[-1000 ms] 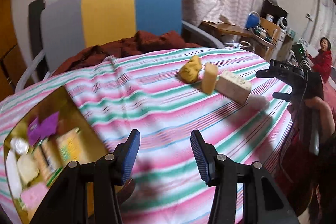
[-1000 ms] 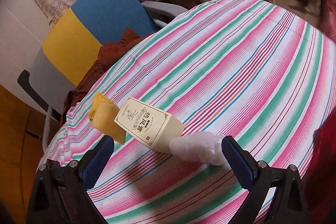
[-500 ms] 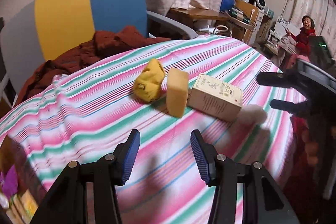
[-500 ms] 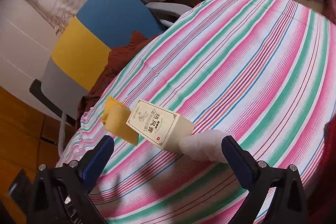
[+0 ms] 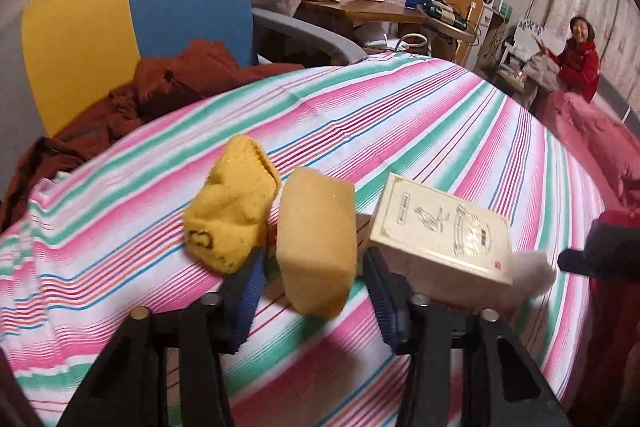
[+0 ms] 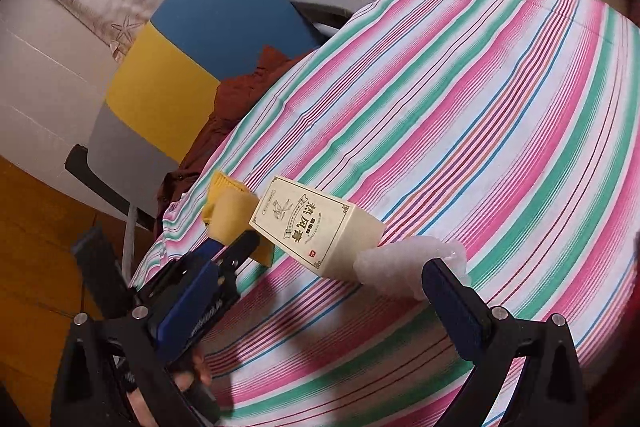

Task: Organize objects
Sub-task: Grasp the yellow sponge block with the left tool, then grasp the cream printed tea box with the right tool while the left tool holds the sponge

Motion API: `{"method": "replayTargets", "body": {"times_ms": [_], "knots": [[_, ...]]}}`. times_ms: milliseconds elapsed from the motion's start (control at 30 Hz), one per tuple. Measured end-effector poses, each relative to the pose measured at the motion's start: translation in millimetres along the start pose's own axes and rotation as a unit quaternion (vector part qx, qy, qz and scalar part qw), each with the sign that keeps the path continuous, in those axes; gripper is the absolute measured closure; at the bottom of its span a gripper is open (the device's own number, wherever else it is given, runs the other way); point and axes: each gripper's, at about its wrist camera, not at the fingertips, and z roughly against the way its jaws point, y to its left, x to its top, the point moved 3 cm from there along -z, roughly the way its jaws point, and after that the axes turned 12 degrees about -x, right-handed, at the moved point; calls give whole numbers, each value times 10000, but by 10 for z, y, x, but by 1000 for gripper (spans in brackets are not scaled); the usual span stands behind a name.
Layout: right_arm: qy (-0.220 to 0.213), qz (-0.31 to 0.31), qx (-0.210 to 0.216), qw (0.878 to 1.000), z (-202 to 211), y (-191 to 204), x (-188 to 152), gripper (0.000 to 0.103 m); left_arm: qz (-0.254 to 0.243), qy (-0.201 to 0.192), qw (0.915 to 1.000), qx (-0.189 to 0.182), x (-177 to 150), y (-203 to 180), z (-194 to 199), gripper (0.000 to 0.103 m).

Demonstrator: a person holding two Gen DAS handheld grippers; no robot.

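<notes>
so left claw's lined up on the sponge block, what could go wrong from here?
1. The yellow cloth sits against the sponge block, right by one finger of the open left claw; closing may pinch the cloth too.
2. The cream box lies close on the other side, so that finger could nudge it.
3. The right claw is open near the white wad, and the left claw shows in its view: the two may collide.

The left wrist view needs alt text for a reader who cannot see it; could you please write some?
The open left gripper straddles a tan sponge block on a striped tablecloth. A yellow sock lies to its left and a cream carton to its right, with a blue and yellow chair behind.
</notes>
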Motion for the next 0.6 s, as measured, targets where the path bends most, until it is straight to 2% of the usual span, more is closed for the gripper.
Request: {"method": "replayTargets", "body": {"times_ms": [133,267,467,600], "knots": [[16,41,-14,10000,-9,7,-6,0,4,-177,9998,-117,-90,-29,111,71],[13,206,-103,9997,-26,59,-16,0,201,-361,9989,-210,-304,-98,410,72],[39,492,-405,9980,-64,123,-43,0,543,-445,9973,-205,-805,-175,837,72],[-156,981,-683,9927,-18,281,-36,0,722,-372,9964,-237,-1123,-166,1061,72]]}}
